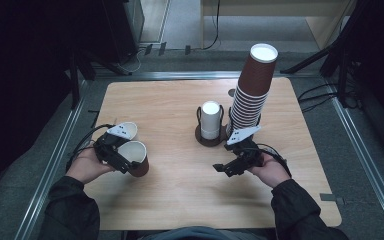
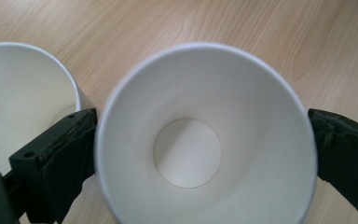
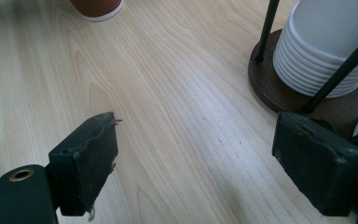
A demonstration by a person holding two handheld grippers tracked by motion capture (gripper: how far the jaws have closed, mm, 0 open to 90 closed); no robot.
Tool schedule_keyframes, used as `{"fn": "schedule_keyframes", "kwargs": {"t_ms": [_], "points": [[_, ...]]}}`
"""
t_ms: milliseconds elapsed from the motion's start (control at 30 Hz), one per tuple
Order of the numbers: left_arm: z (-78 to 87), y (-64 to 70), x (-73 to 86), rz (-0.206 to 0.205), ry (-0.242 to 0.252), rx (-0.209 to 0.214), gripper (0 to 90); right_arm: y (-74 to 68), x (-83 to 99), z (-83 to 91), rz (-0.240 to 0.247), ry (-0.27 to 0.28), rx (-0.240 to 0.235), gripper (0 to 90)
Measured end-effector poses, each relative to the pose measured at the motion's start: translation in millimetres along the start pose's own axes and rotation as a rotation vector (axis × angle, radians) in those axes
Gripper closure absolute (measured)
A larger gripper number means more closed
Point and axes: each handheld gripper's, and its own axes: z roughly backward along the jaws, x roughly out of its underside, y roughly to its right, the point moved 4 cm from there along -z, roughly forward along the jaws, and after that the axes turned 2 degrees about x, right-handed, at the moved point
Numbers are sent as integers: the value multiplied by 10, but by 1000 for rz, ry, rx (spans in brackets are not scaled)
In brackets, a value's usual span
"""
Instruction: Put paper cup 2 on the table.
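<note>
The wooden surface (image 1: 180,195) carries, at its far right, a tall leaning stack of brown cups (image 1: 252,92) and, just left of it, a short stack of white cups (image 1: 210,120) in a dark round holder (image 1: 200,136) with upright rods.

At the near left, two loose brown cups stand side by side. The nearer brown cup (image 1: 136,157) sits upright between the jaws of the left hand-held gripper (image 1: 114,154); the left gripper view shows its white interior (image 2: 186,154) with a jaw pad against each side of the rim, so the gripper is clamped on it. The second loose cup (image 1: 125,131) stands just behind, close to touching.

The right hand-held gripper (image 1: 232,167) hangs over bare wood near the holder, jaws wide apart and holding nothing (image 3: 191,163).

Procedure, as judged: the held cup is being set down or lifted. Keep clamp pressure light, since thin paper walls deform easily. Keep the cup upright, and move it clear of its neighbour to avoid tipping that one. The free gripper should stay off the leaning stack.
</note>
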Motion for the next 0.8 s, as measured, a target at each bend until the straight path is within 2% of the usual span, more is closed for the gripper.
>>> {"fn": "schedule_keyframes", "kwargs": {"t_ms": [200, 267, 433, 567, 700, 800], "points": [[101, 13, -44, -6, 24, -6, 0, 5, 3, -1, 0, 0, 0, 147], [157, 19, -75, -11, 49, -27, 0, 4, 3, -1, -1, -1, -1, 146], [256, 113, -218, -21, 127, 3, 0, -4, 2, 1, -4, -1, 1, 148], [197, 171, -321, -24, 110, 9, 0, -35, -6, 15, 1, 11, 13, 151], [136, 214, -433, -17, 121, 48, 0, -73, -33, 54, 7, 50, 6, 151], [77, 274, -521, -34, 113, 63, 0, -78, -18, 75, 6, 52, 10, 151]]}}
